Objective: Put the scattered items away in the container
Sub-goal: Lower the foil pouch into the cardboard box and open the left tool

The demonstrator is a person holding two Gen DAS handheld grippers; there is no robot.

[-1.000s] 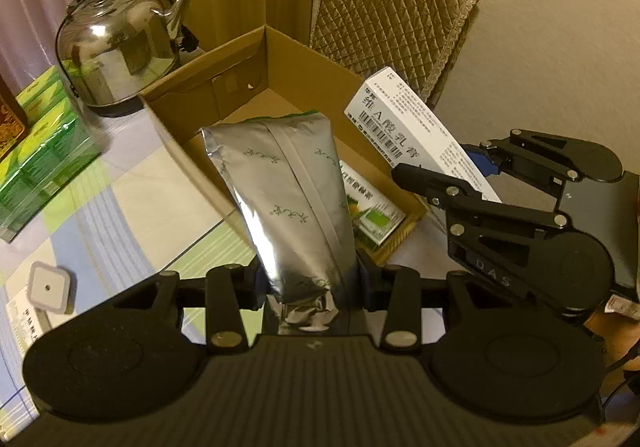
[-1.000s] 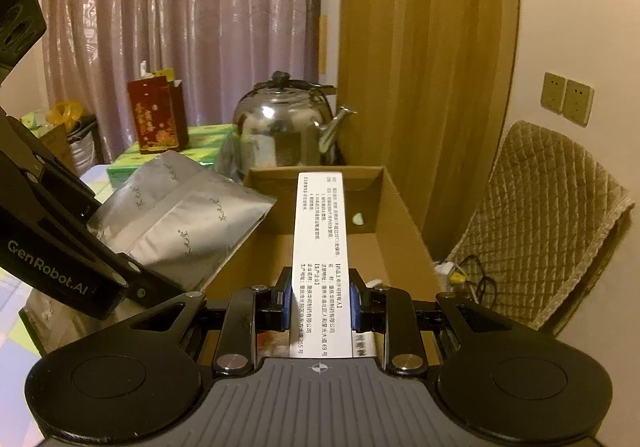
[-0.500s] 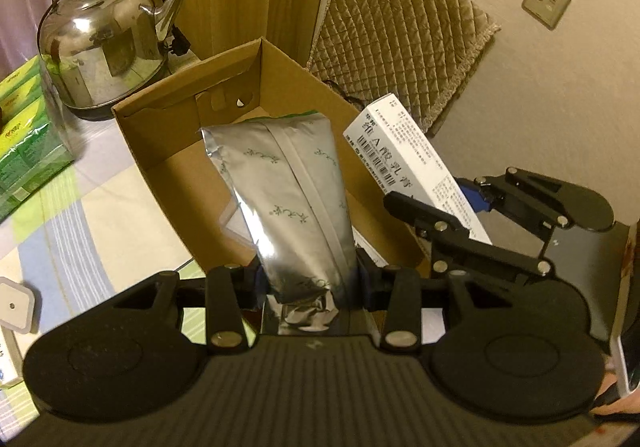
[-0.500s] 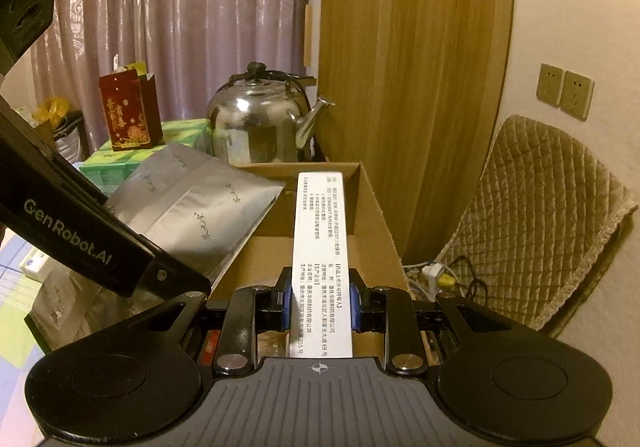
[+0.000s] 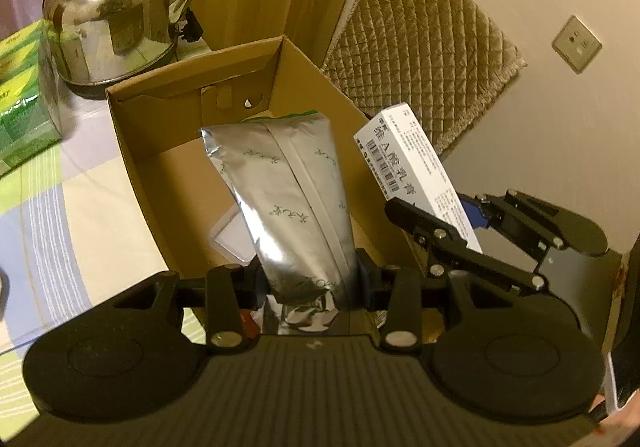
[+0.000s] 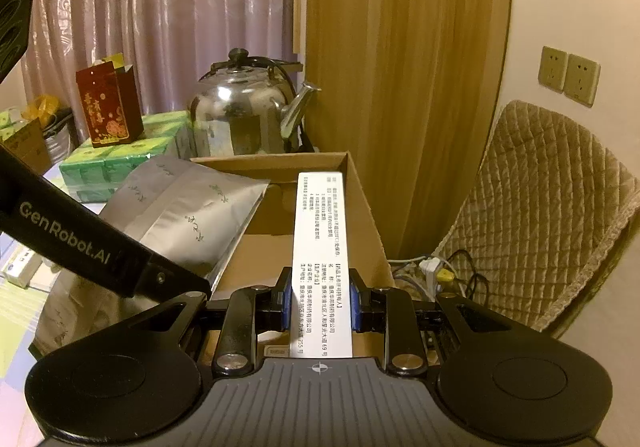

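Left wrist view. The left tongs (image 5: 308, 279) point steeply down over an open cardboard box (image 5: 168, 115) and clench the crimped bottom end of a silver foil pouch (image 5: 292, 199), which slants up and away over the box's inside. To their right, the right tongs (image 5: 476, 215) reach in from the side, angled toward the box's right wall, and grip a long white carton (image 5: 412, 163) printed with a barcode; its free end sticks out above that wall. A flat pale packet (image 5: 230, 237) lies on the box floor. Behind the box stands a steel kettle (image 5: 108, 15); green packs (image 5: 20, 99) sit at the left on the checked cloth of the worktop (image 5: 60, 215).

Right wrist view. The right tongs (image 6: 318, 301) tilt gently down, clamped on the white carton (image 6: 320, 243) between blue pads (image 6: 286, 299); the carton runs forward over the box (image 6: 360, 207), along its right wall. The black arm of the left tongs (image 6: 100, 247) crosses from the left, with the foil pouch (image 6: 188, 215) leaning over the box's left edge. The kettle (image 6: 248, 119), a red gift bag (image 6: 108, 107) and a quilted cushion (image 6: 540, 207) stand beyond.
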